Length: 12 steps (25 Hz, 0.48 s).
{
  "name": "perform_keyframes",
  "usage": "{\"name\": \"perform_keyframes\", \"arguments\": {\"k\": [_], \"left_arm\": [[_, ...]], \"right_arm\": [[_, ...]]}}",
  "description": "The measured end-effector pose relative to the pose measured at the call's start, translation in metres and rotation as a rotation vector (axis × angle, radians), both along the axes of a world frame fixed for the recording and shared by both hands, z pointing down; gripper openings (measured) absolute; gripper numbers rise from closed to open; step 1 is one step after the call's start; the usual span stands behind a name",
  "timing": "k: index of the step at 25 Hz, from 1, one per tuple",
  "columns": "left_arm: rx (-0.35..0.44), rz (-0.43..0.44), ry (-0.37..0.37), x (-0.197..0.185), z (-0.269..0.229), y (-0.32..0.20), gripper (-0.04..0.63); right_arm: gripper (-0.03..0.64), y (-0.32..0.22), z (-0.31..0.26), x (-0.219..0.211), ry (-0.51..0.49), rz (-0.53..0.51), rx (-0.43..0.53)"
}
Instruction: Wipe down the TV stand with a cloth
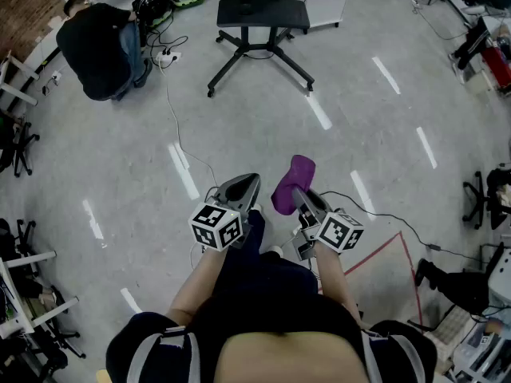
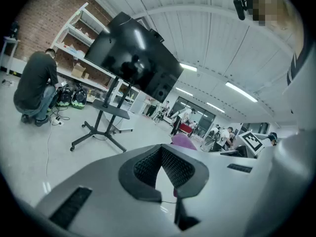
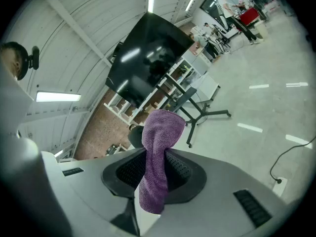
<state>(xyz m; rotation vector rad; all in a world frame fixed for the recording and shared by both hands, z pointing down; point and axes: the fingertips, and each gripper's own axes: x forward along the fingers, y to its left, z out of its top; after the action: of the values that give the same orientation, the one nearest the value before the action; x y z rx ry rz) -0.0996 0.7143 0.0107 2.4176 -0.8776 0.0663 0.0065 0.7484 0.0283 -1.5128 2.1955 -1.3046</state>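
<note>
From the head view, the person stands on a grey floor (image 1: 375, 142) with both tools held low in front of the body. The left gripper (image 1: 246, 183) points forward with nothing on it. Just beside it, the right gripper (image 1: 299, 195) has a purple cloth (image 1: 291, 183) bunched at its tip, standing up past the jaws. The TV stand (image 1: 261, 18) is well apart from both, further up the room: a black post with a flat shelf, on splayed legs with wheels. To its left a crouching person (image 1: 97, 40) in a dark top faces away. A thin cable (image 1: 177, 126) trails across the floor between that side and the grippers.

In the left gripper view, the two ribbed pads come together at their far ends and nothing sits between them; only floor shows through the gap nearer the camera. Beyond them the stand carries a large dark screen (image 2: 134, 58), tilted in this view. The top of the purple cloth peeps over the jaws on the right. Shelving runs along a brick wall (image 2: 37, 21) behind the crouching person.

In the right gripper view, the jaws are clamped on the cloth. Its upper part rises in a rounded fold above them and its lower end hangs down on the near side. The stand and screen are in the distance behind it, not touched by the cloth.
</note>
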Motion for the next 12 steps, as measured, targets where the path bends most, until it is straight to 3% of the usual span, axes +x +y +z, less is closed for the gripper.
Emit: {"name": "perform_keyframes", "arguments": {"k": [7,12], "left_arm": [[-0.030,-0.047,-0.012,0.019,0.013,0.100,0.008],[-0.025,-0.062,-0.003,0.033,0.014,0.148,0.008]], "right_arm": [[0.110,0.095,-0.001,0.016,0.080,-0.052,0.024],[0.110,0.133,0.002,0.028,0.078,-0.083,0.033]]}}
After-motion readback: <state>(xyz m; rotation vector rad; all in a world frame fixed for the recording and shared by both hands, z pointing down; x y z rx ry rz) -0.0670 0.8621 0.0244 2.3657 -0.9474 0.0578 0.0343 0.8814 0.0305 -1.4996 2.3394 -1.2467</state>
